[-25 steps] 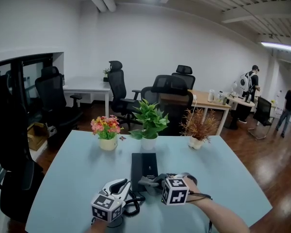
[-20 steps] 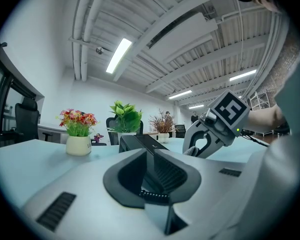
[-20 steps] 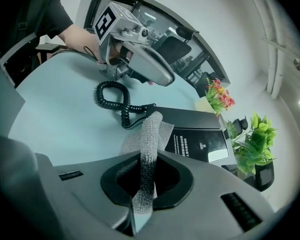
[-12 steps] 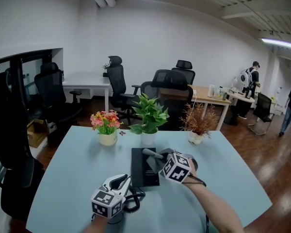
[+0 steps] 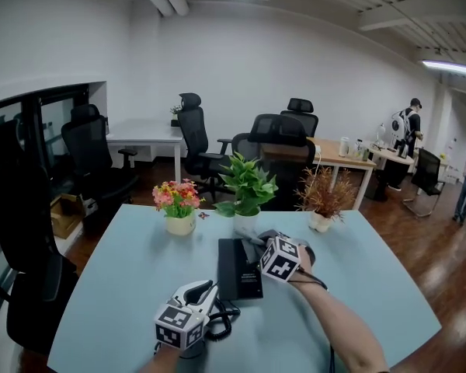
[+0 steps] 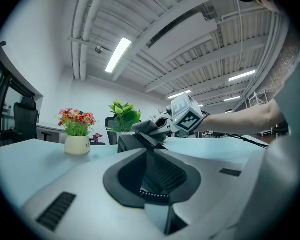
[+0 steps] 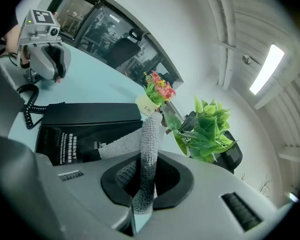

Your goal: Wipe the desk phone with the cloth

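Tongs on the right (image 5: 256, 247) are clenched on a grey cloth (image 7: 151, 144), a strip of which stands up between the jaws while the rest drapes forward onto the desk phone (image 5: 240, 269). On the left, the tongs (image 5: 202, 292) are clenched too, jaws together with nothing visible between them; they sit low at the near edge, just beside the phone's near left corner. A pale blue surface (image 5: 124, 286) carries everything. At its middle lies the black desk phone, long side running away from the person, a white-printed label showing on it in the right gripper view. The cloth meets the phone at its far right end, with the marker cube of the right tongs just off that edge. Three potted plants stand in a row beyond the phone: pink and yellow flowers (image 5: 179, 206), a leafy green plant (image 5: 248, 186), and a brown dried one (image 5: 324, 200). A black coiled cord (image 5: 221, 325) curls between the phone and the left tongs
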Demonstrator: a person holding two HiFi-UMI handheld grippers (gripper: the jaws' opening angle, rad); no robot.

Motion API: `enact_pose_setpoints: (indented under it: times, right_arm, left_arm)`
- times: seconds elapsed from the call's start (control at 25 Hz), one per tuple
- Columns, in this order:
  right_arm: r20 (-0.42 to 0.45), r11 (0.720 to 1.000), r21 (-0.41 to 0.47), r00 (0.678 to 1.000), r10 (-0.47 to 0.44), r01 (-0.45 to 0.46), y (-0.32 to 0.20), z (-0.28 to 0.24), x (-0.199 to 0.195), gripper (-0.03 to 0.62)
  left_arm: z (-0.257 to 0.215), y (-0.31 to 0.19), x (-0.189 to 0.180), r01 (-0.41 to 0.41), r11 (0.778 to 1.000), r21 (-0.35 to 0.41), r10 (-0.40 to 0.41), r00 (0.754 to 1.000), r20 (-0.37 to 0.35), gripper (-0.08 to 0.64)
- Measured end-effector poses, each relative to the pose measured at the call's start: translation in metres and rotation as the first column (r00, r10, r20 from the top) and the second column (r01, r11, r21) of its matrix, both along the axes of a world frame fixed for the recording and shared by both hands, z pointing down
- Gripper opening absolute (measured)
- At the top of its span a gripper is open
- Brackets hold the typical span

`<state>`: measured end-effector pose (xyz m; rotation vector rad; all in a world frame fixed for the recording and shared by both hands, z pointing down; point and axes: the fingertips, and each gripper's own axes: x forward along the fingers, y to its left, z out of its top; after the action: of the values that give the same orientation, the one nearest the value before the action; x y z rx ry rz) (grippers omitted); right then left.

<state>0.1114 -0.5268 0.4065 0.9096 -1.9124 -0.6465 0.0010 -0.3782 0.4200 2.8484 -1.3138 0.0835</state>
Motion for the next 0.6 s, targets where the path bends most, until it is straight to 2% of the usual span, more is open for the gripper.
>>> enact_pose_setpoints:
  times: [0.4, 0.6]
  right_arm:
    - [-0.070, 0.980, -0.164, 0.989, -0.129, 0.117, 0.091, 0.057, 0.006, -0.009]
    - [-0.056, 0.941, -0.290, 0.978, -0.200, 0.175, 0.146, 0.087, 0.007, -0.009]
  left_arm:
    - [0.003, -0.003, 0.002, 0.003, 1.000, 0.017, -0.003, 1.000, -0.006, 0.055]
    - [0.006, -0.003, 0.004, 0.000, 1.000, 0.013, 0.000, 1.000, -0.004, 0.055]
